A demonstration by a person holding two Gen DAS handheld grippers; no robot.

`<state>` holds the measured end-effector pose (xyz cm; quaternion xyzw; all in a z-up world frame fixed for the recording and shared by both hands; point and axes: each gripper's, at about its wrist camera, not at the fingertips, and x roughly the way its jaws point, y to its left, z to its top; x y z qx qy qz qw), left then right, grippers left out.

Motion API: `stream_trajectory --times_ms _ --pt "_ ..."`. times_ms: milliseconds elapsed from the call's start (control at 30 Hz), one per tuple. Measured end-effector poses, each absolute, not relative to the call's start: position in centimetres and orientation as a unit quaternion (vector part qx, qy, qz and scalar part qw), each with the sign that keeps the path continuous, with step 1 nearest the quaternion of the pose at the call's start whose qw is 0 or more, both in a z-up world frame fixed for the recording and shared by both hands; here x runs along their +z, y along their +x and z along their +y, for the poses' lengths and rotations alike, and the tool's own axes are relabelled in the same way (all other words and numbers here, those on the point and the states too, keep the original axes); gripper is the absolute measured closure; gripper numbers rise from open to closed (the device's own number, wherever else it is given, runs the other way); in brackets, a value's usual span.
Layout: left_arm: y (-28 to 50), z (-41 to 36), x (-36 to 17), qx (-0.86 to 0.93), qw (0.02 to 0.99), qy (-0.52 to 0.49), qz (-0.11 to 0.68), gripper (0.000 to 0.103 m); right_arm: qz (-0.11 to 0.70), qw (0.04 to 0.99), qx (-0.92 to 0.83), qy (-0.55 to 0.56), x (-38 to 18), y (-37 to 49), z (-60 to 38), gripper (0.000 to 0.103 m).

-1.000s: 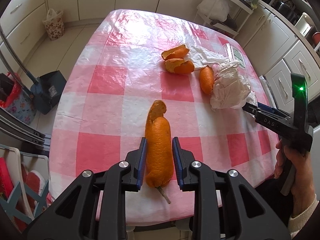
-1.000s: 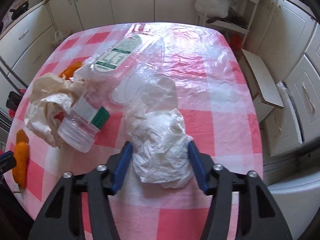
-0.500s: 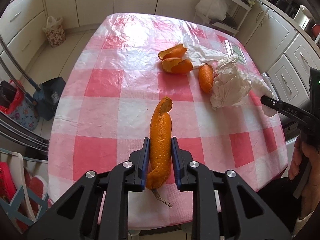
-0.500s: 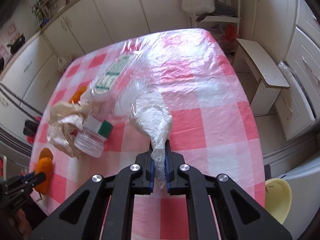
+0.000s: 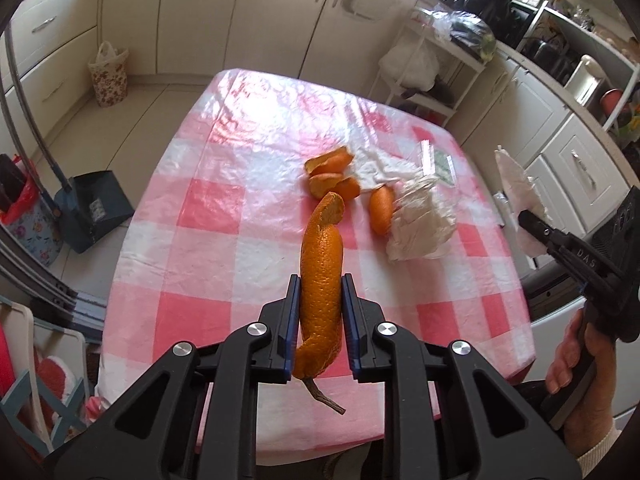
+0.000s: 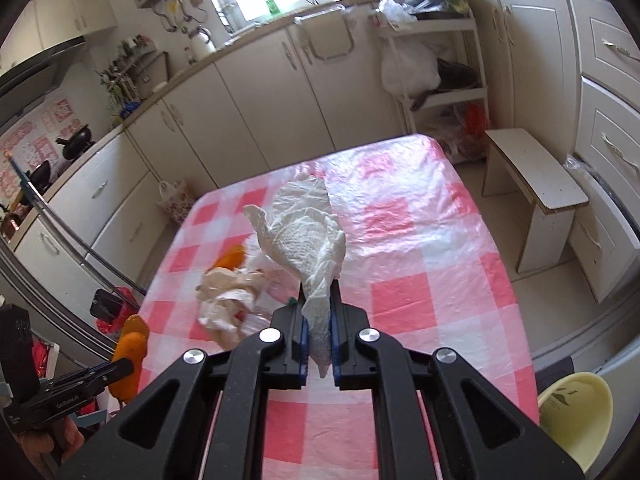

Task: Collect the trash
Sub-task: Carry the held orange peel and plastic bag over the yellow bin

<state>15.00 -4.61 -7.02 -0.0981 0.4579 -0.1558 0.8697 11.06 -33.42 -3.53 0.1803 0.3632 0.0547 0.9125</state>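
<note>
My left gripper [image 5: 320,284] is shut on a long strip of orange peel [image 5: 322,264] with a short stalk, lifted off the pink checked tablecloth [image 5: 224,208]. My right gripper [image 6: 319,288] is shut on a white paper towel [image 6: 308,236], which stands up above the table. In the left wrist view the right gripper [image 5: 528,220] shows at the right edge with the towel [image 5: 516,184] in it. More orange peel pieces [image 5: 332,176], another peel [image 5: 380,204] and crumpled white paper [image 5: 420,220] lie on the cloth.
A dustpan [image 5: 92,204] and a flowered bag [image 5: 108,76] are on the floor to the left of the table. A white stool [image 6: 532,184] is on the right side, a pale yellow bowl [image 6: 576,412] at the near right. Cabinets line the walls.
Both grippers closed on their items and rose. The orange peel strip left the cloth. The paper towel was pinched into a thin neck and lifted clear of the table.
</note>
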Motion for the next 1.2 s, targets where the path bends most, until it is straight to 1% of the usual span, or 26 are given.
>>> stream_trajectory --times_ms 333,433,533,733,933,1067,1200 --pt "12.6 -6.2 -3.3 -0.24 0.882 -0.116 0.388 0.084 0.288 0.921 0.121 0.233 0.1 5.4 -33.0 0.094" --pt "12.0 -7.4 -2.0 -0.265 0.879 -0.118 0.378 0.084 0.272 0.927 0.117 0.231 1.0 2.5 -34.6 0.094" --pt "11.0 -9.0 -1.0 -0.291 0.872 -0.121 0.375 0.084 0.27 0.927 0.103 0.238 0.8 0.1 -36.8 0.094" --pt "8.4 -15.7 0.0 -0.346 0.848 -0.093 0.39 0.084 0.289 0.925 0.043 0.241 -1.8 -4.2 -42.2 0.094" --pt "6.6 -25.2 0.4 -0.402 0.814 -0.049 0.416 0.084 0.332 0.903 -0.036 0.27 -7.2 -6.8 -48.1 0.091" --pt "6.0 -31.6 -0.7 -0.425 0.79 -0.023 0.442 0.084 0.36 0.881 -0.075 0.297 -10.8 -7.4 -50.7 0.091" --pt "5.7 -37.2 -3.0 -0.435 0.769 0.0 0.469 0.084 0.381 0.862 -0.102 0.318 -14.1 -8.2 -52.8 0.091"
